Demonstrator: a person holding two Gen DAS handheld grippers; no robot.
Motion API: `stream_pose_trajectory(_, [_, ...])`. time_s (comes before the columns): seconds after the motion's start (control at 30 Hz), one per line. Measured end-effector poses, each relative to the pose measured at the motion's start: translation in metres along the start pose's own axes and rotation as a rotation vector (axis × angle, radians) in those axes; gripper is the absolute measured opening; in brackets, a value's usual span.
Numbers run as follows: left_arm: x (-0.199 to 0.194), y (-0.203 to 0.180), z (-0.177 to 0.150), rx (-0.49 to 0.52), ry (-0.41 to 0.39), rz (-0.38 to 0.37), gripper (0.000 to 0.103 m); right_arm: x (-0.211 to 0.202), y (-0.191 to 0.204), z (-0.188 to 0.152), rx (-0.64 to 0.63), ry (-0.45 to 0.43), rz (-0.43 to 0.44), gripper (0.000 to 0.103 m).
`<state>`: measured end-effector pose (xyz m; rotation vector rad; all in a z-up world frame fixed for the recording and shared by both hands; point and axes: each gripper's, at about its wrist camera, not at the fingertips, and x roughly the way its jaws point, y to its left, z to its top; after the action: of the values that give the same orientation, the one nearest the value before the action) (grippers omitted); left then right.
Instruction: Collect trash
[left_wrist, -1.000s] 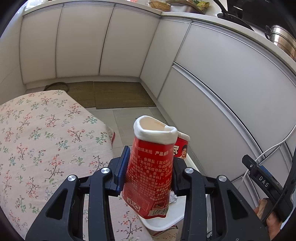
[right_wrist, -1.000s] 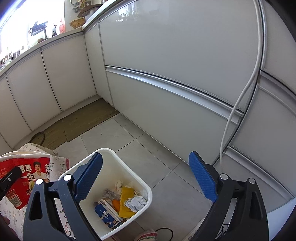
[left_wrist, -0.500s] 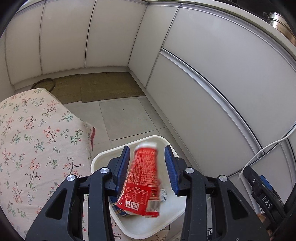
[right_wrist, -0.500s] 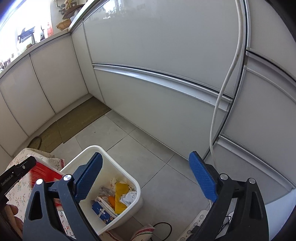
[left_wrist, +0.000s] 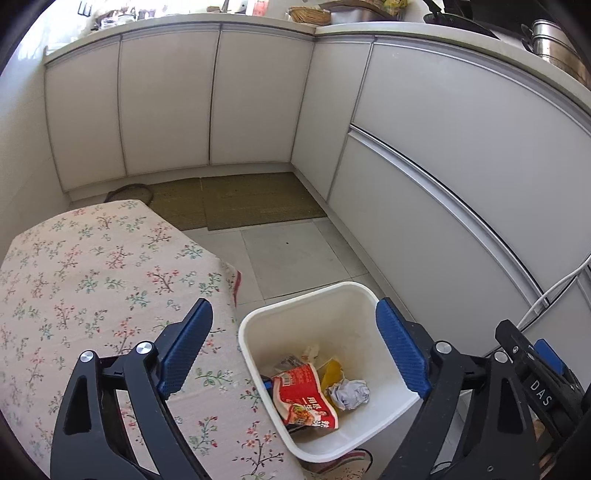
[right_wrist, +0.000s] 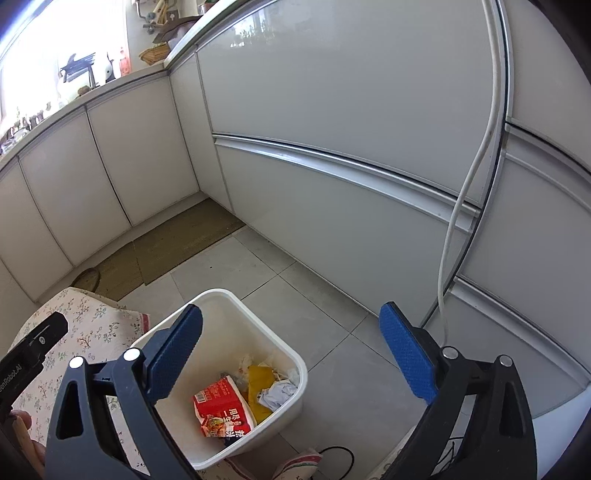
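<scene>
A white plastic waste bin (left_wrist: 334, 302) is seen standing on the grey tiled floor (left_wrist: 291, 254), just beside the edge of a desk covered with a floral cloth (left_wrist: 92, 266). Inside the bin a crushed red paper noodle cup (left_wrist: 304, 395) is lying on its side on top of other rubbish, with a crumpled ball of white paper (left_wrist: 349, 393) touching it on one side and a yellow wrapper (left_wrist: 330, 371) behind it. The left tool (left_wrist: 293, 352) is held above the bin with its jaws opening; nothing is gripped between the blue pads (left_wrist: 186, 349), and the cup lies free below them. The right tool (right_wrist: 290, 356) is likewise held released over the bin, its jaws opening, with only the bin and floor seen between its pads (right_wrist: 406, 356). White cabinet fronts (left_wrist: 443, 166) are seen behind the bin, a white cable (right_wrist: 465, 184) hangs down them, and woven mats (left_wrist: 255, 201) are laid on the floor in the corner.
</scene>
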<state>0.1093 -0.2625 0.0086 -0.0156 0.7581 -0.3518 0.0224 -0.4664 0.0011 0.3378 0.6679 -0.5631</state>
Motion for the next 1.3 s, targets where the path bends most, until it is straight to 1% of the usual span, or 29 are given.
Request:
stream_pose_trajectory(0.07, [-0.014, 0.007, -0.004, 0.006, -0.033, 0.045, 0.095, -0.006, 0.007, -0.004, -0.013, -0.011, 0.024, 0.096])
stream_pose_trajectory(0.17, [-0.038, 0.019, -0.009, 0.017, -0.094, 0.118, 0.096, -0.019, 0.018, -0.011, -0.030, -0.049, 0.060, 0.096])
stream_pose_trajectory(0.23, [-0.050, 0.026, -0.014, 0.032, -0.113, 0.168, 0.096, -0.028, 0.027, -0.015, -0.042, -0.071, 0.084, 0.096])
stream_pose_trajectory(0.33, [-0.068, 0.036, -0.019, 0.049, -0.125, 0.219, 0.096, -0.040, 0.043, -0.024, -0.070, -0.080, 0.136, 0.096])
stream_pose_trajectory(0.47, [-0.093, 0.053, -0.028, 0.044, -0.160, 0.303, 0.096, -0.054, 0.064, -0.033, -0.107, -0.095, 0.183, 0.096])
stream_pose_trajectory(0.53, [-0.108, 0.064, -0.034, 0.046, -0.178, 0.327, 0.096, -0.062, 0.075, -0.037, -0.119, -0.107, 0.217, 0.096])
stream_pose_trajectory(0.57, [-0.114, 0.070, -0.036, 0.047, -0.179, 0.332, 0.096, -0.066, 0.081, -0.040, -0.126, -0.112, 0.233, 0.096])
stream_pose_trajectory(0.73, [-0.144, 0.105, -0.045, -0.001, -0.185, 0.438, 0.096, -0.082, 0.115, -0.054, -0.184, -0.103, 0.329, 0.096])
stream_pose_trajectory(0.97, [-0.171, 0.161, -0.063, -0.097, -0.144, 0.550, 0.096, -0.103, 0.174, -0.086, -0.309, -0.063, 0.442, 0.096])
stream_pose_trajectory(1.07, [-0.177, 0.184, -0.073, -0.142, -0.121, 0.585, 0.096, -0.112, 0.198, -0.100, -0.358, -0.058, 0.473, 0.096])
stream_pose_trajectory(1.17, [-0.187, 0.203, -0.081, -0.186, -0.120, 0.623, 0.096, -0.118, 0.218, -0.114, -0.391, -0.050, 0.482, 0.096])
stream_pose_trajectory(1.3, [-0.195, 0.227, -0.090, -0.238, -0.110, 0.633, 0.096, -0.119, 0.240, -0.125, -0.424, -0.027, 0.503, 0.096])
